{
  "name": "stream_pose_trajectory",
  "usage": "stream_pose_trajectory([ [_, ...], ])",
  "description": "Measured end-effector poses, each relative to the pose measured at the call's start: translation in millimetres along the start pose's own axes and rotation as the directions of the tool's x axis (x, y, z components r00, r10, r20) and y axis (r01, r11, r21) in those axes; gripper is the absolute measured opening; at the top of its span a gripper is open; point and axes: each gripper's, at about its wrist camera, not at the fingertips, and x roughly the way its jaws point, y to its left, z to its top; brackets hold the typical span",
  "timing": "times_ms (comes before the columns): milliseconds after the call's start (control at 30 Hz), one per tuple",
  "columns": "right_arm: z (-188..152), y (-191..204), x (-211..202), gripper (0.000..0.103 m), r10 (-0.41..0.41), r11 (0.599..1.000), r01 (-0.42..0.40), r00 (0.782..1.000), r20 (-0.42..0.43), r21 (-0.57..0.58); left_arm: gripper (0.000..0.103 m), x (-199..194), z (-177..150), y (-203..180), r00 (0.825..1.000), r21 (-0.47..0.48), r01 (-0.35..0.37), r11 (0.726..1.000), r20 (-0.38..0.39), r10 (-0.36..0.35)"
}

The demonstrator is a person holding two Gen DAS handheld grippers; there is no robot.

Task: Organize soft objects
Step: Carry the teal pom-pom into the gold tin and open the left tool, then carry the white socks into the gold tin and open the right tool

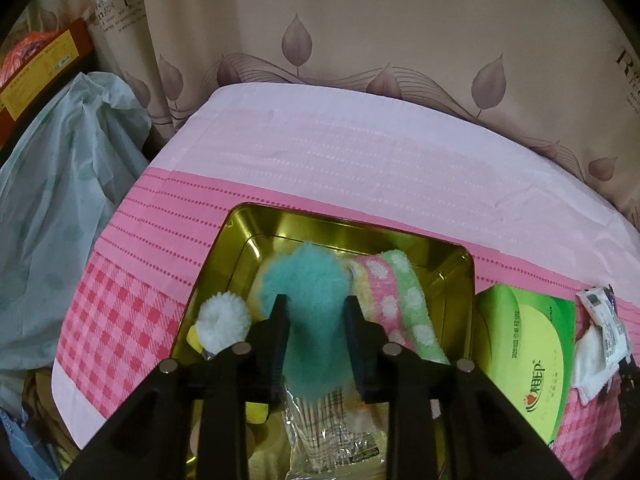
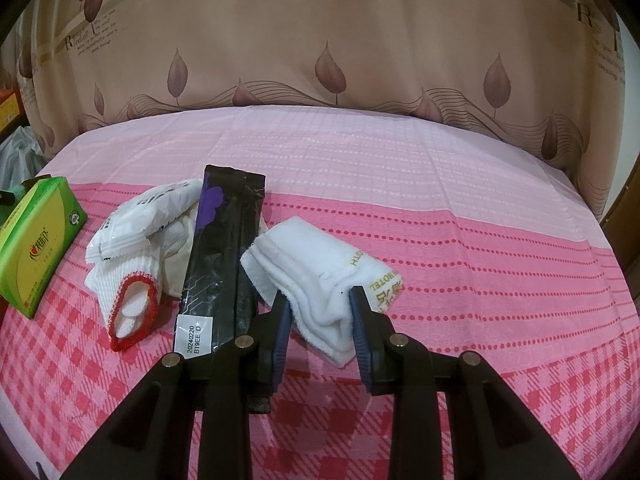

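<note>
Two hand-held grippers angled down, left (image 1: 316, 300) spread around teal pompom (image 1: 304, 280), right (image 2: 320, 296) pinching white towel (image 2: 320, 276).

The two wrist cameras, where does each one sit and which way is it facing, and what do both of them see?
Left wrist: sits on the left tool, looking steeply down into a gold tin; its two fingers flank a teal pompom beside a striped sock.
Right wrist: sits on the right tool, looking down at the pink tablecloth; its fingers straddle a folded white towel.
Shared: the green tissue box, the tablecloth and the leaf-print curtain behind. No hand shows.
</note>
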Motion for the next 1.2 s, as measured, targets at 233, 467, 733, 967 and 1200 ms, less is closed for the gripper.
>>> stream_pose_trajectory([
  [233, -0.4, 0.4, 0.1, 0.028, 0.0, 1.0, 0.0, 1.0, 0.0, -0.001, 0.037, -8.0, -2.8, 0.7, 1.0, -0.003, 0.003, 1.0, 0.017, -0.003],
  [467, -0.5, 0.7, 0.2, 0.028, 0.0, 1.0, 0.0, 1.0, 0.0, 0.0, 0.037, -38.7, -20.7, -0.7, 0.998, -0.004, 0.019, 1.0, 0.068, -0.018],
  [733, -1.3, 0.9, -0.3, 0.027, 0.0, 1.0, 0.0, 1.0, 0.01, 0.001, 0.039, -73.6, -58.4, 2.4, 0.989, 0.02, -0.016, 1.0, 0.145, 0.013],
  [967, -1.7, 2.4, -0.5, 0.023, -0.015, 1.0, 0.015, 1.0, 0.021, -0.008, 0.047, -94.4, -93.3, 9.2, 0.963, 0.077, -0.139, 0.987, 0.242, 0.117],
  [1200, -3.3, 1.1, -8.6, 0.022, -0.028, 1.0, 0.028, 0.998, 0.054, -0.002, 0.056, -103.9, -120.9, 19.2, 0.948, 0.097, -0.162, 0.982, 0.292, 0.128],
])
